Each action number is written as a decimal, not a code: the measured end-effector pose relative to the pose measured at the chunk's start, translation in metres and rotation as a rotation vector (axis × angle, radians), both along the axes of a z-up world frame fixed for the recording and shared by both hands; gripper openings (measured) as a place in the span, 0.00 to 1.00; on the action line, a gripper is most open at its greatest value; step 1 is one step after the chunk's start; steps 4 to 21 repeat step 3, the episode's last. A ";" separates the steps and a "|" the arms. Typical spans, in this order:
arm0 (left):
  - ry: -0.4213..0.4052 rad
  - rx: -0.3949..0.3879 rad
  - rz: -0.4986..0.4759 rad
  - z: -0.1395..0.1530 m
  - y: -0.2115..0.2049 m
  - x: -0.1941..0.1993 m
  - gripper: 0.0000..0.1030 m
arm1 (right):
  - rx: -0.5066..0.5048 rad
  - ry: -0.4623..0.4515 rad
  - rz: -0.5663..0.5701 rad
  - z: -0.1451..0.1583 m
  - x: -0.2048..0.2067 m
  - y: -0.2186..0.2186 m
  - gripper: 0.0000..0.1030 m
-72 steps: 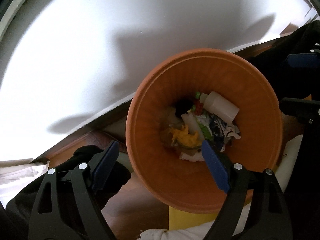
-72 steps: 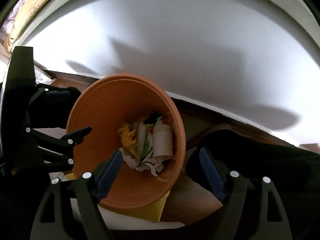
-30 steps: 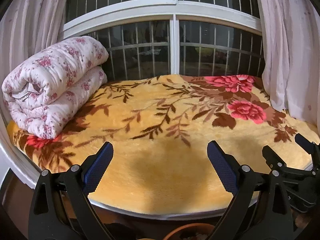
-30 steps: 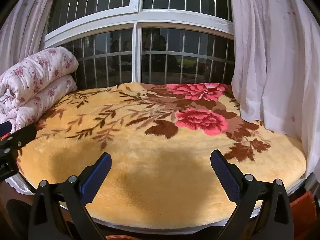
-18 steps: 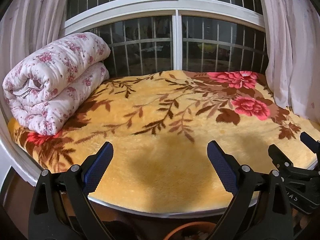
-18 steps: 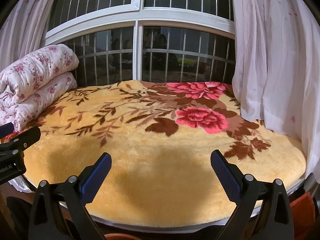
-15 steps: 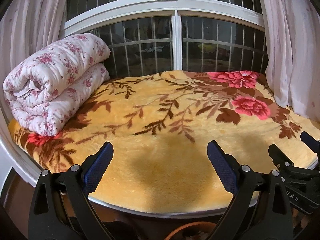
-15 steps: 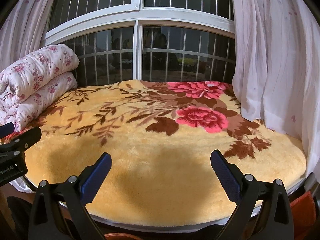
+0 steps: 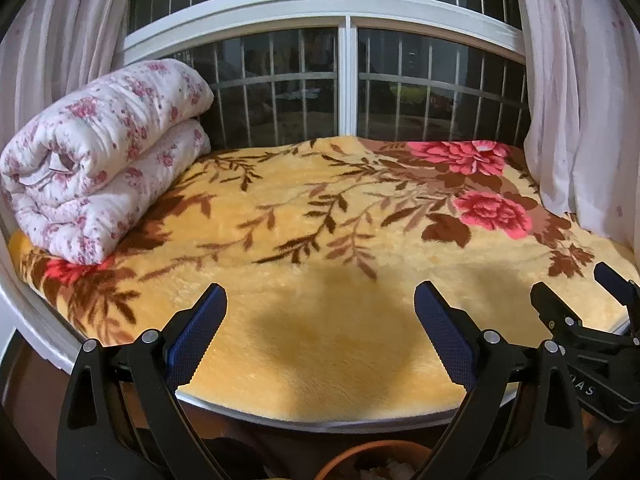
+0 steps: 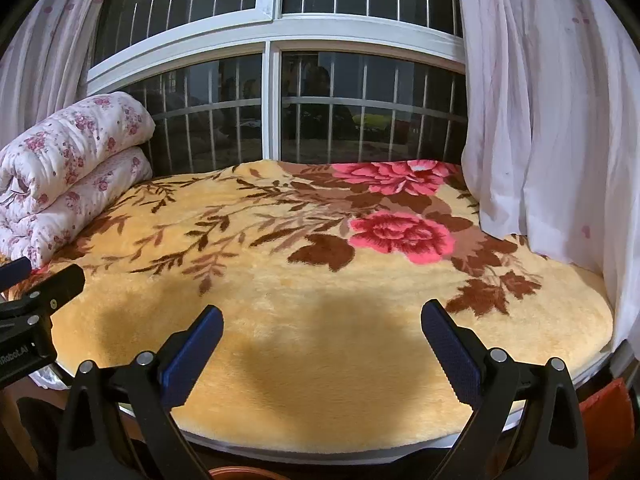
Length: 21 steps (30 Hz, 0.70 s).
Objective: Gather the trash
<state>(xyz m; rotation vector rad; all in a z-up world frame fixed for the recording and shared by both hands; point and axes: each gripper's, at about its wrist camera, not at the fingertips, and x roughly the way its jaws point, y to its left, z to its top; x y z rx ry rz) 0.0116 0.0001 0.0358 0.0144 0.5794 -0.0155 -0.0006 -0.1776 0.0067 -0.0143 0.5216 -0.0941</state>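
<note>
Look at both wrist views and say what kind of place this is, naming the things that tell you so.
Most likely a bedroom bay-window seat at night. A plush floral blanket covers the ledge, a rolled quilt rests on its left end, and sheer curtains frame a barred window with darkness outside.

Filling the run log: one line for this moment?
left gripper: open, empty | right gripper: open, empty | blanket: no trash seen | bin: below edge
</note>
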 end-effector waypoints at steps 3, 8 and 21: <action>0.001 -0.001 0.007 -0.001 0.002 0.000 0.90 | 0.004 -0.001 -0.006 -0.001 -0.002 -0.001 0.95; 0.001 -0.001 0.007 -0.001 0.002 0.000 0.90 | 0.004 -0.001 -0.006 -0.001 -0.002 -0.001 0.95; 0.001 -0.001 0.007 -0.001 0.002 0.000 0.90 | 0.004 -0.001 -0.006 -0.001 -0.002 -0.001 0.95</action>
